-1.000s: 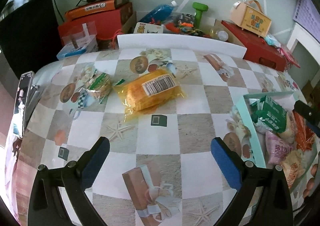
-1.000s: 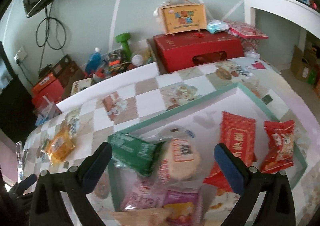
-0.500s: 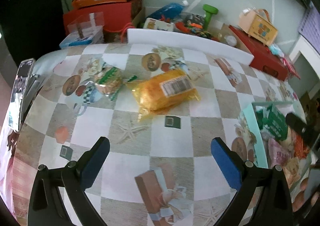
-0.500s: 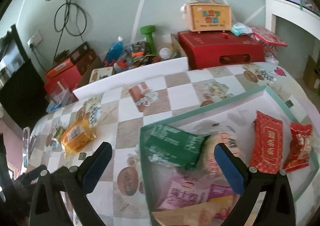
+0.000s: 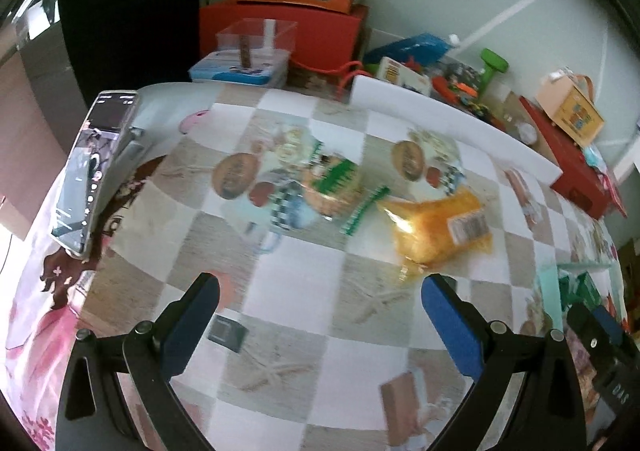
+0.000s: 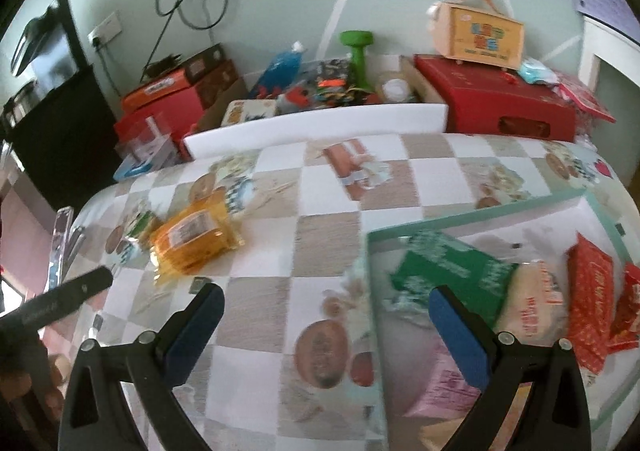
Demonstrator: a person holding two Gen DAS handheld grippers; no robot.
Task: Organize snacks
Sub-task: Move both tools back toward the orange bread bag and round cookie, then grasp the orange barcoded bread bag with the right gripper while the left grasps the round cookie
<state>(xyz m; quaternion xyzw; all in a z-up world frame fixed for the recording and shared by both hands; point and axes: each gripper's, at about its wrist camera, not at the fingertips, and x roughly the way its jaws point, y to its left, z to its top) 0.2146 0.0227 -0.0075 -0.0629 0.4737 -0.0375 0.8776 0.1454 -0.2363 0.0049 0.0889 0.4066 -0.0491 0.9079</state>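
Blue-padded and spread wide, the left tool [image 5: 318, 309] holds nothing above the checked desk [image 5: 296, 291]; the right tool [image 6: 326, 309] gapes empty too, over the near corner of the tray [image 6: 476, 209]. Two snacks lie outside it: an orange packet [image 5: 438, 227] and a round cracker pack [image 5: 332, 187] beside it. Next, I'd guess, the left tool must straddle the orange packet.

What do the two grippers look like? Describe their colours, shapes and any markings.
The left gripper and the right gripper match: each has two black angular arms that spread into a V, fixed with silver screws and tipped with flat blue pads. In the right wrist view, the left one's black side bar carries small pale lettering, too blurred to read. No cables or sleeves show.
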